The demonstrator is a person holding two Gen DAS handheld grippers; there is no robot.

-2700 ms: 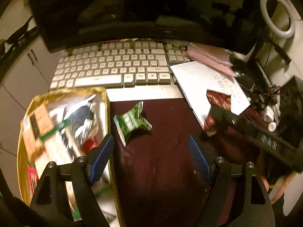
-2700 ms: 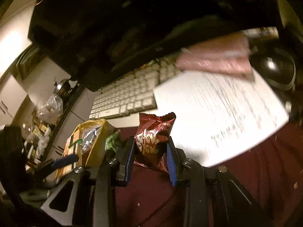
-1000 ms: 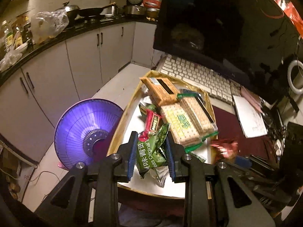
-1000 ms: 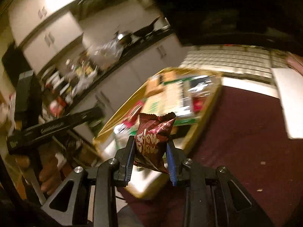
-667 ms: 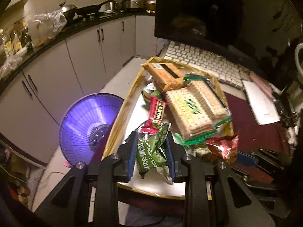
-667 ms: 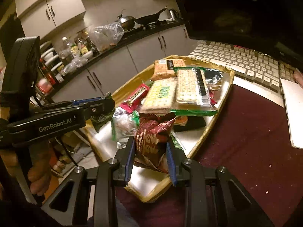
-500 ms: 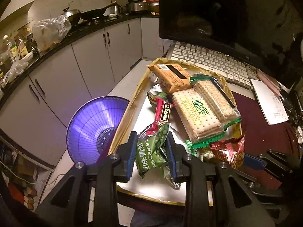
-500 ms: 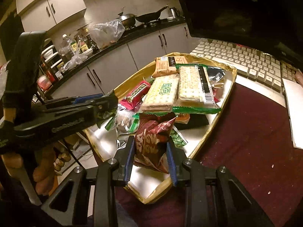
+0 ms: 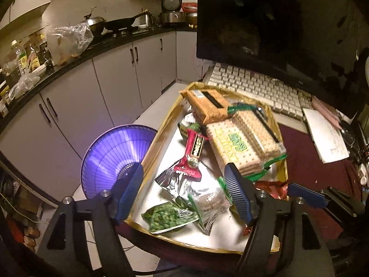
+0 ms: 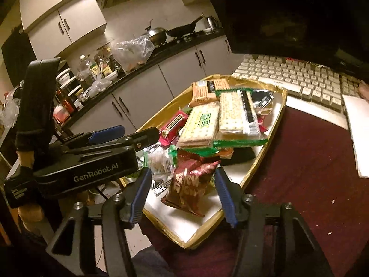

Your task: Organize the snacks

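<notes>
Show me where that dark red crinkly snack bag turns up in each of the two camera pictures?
Left wrist view: the dark red snack bag shows only partly at lower right, behind the left gripper's right finger, at the gold tray's right edge.
Right wrist view: the bag is low and centre, between the right gripper's open fingers, lying in the tray.
Shared landmark: the green-wrapped cracker packs.

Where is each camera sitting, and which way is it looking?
Left wrist: on the left claw, open, looking down at the tray and green packet.
Right wrist: on the right claw, open above the red packet; the left claw and a hand show.
Shared: tray, cracker packs, keyboard.
</notes>
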